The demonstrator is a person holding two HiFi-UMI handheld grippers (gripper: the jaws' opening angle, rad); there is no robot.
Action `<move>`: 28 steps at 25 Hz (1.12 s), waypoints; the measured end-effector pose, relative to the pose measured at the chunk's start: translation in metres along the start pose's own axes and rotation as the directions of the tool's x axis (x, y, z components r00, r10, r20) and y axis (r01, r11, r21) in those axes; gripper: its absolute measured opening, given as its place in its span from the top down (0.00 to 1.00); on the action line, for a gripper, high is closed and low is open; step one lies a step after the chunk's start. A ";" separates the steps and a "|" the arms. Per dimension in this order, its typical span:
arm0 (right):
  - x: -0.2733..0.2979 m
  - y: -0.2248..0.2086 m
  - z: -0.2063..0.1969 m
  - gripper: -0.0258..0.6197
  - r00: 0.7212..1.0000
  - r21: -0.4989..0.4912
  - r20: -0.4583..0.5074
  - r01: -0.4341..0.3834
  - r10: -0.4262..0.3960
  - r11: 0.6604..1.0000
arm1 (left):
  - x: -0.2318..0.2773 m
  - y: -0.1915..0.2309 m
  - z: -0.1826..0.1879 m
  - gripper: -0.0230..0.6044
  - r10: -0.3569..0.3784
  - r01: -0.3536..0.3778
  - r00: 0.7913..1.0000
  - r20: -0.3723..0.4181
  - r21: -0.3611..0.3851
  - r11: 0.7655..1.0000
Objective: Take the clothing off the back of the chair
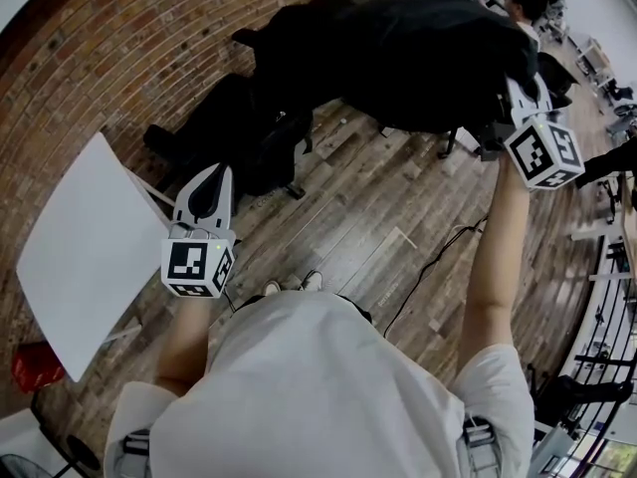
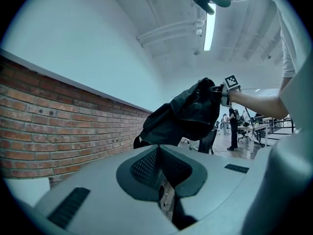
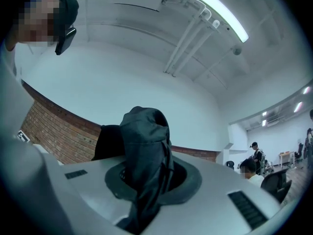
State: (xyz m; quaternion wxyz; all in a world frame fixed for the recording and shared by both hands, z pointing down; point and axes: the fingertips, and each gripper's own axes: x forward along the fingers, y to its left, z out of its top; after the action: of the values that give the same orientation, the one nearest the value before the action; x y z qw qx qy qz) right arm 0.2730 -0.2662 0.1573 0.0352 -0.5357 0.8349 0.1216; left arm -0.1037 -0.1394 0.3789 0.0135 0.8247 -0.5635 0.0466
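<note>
A black jacket (image 1: 418, 48) hangs in the air at the top of the head view, bunched at its right end in my right gripper (image 1: 515, 86), which is shut on it. In the right gripper view the dark fabric (image 3: 146, 151) fills the space between the jaws and rises above them. The jacket's far end trails left above a black office chair (image 1: 261, 147) beside the brick wall. My left gripper (image 1: 206, 177) is held low at the left, apart from the chair, with its jaws shut and nothing in them. From the left gripper view, the jacket (image 2: 188, 114) hangs from the right gripper (image 2: 222, 94).
A white table (image 1: 85, 247) stands at the left, close to my left gripper, with a red object (image 1: 35, 366) below it. A black cable (image 1: 438, 257) lies on the wooden floor. A brick wall (image 1: 129, 48) runs behind the chair. People sit at desks (image 1: 523, 3) at the far right.
</note>
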 end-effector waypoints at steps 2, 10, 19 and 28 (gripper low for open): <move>-0.008 -0.007 -0.005 0.87 1.000 0.015 -0.005 0.014 -0.014 1.000 | 0.000 0.000 0.001 0.92 -0.001 0.001 1.000 0.000 0.002 1.000; -0.036 -0.029 -0.022 0.87 0.996 -0.015 -0.053 0.070 -0.071 0.997 | 0.001 -0.001 0.001 0.92 -0.001 0.001 1.000 -0.004 0.007 1.000; -0.078 -0.064 -0.026 0.87 0.981 -0.019 -0.061 0.182 -0.183 0.983 | 0.006 0.003 -0.003 0.92 -0.004 0.005 1.000 -0.012 0.003 1.000; -0.118 -0.089 -0.037 0.87 0.958 -0.034 -0.083 0.274 -0.276 0.961 | 0.017 -0.007 0.000 0.92 -0.026 0.026 1.000 -0.010 0.005 1.000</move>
State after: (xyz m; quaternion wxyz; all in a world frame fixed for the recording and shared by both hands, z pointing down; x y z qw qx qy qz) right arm 0.4058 -0.2060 0.2005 0.0093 -0.6515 0.7518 0.1011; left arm -0.0908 -0.1529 0.3810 0.0149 0.8318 -0.5524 0.0519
